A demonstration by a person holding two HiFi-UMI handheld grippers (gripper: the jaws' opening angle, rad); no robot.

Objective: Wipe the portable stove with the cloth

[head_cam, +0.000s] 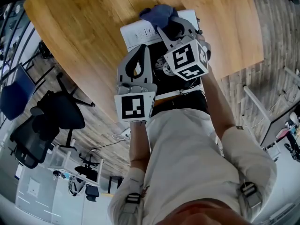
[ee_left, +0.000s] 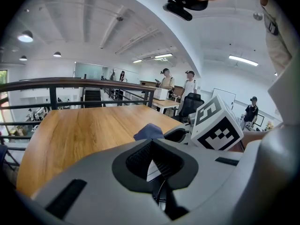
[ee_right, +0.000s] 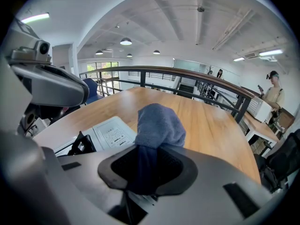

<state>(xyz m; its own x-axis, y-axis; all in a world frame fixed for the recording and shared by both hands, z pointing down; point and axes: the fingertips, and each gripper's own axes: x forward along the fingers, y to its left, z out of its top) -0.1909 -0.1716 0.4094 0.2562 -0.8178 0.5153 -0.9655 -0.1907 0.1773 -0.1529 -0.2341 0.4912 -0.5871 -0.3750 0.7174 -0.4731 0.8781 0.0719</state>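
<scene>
The white portable stove (head_cam: 137, 33) lies on the wooden table (head_cam: 84, 27), with its black burner grate (ee_right: 78, 145) showing in the right gripper view. My right gripper (head_cam: 169, 28) is shut on a bunched blue cloth (head_cam: 158, 14) and holds it over the stove's far end. The cloth (ee_right: 159, 123) bulges out past the jaws of the right gripper (ee_right: 147, 153). My left gripper (head_cam: 142, 49) hangs over the stove's near left part, shut with nothing in it. From the left gripper (ee_left: 151, 143) I see the cloth (ee_left: 149, 131) just ahead.
The table's near edge runs right below the stove. Black and blue office chairs (head_cam: 51, 121) stand on the floor to the left. A dark railing (ee_right: 187, 76) runs beyond the table's far side. Several people (ee_left: 177, 84) stand far off by desks.
</scene>
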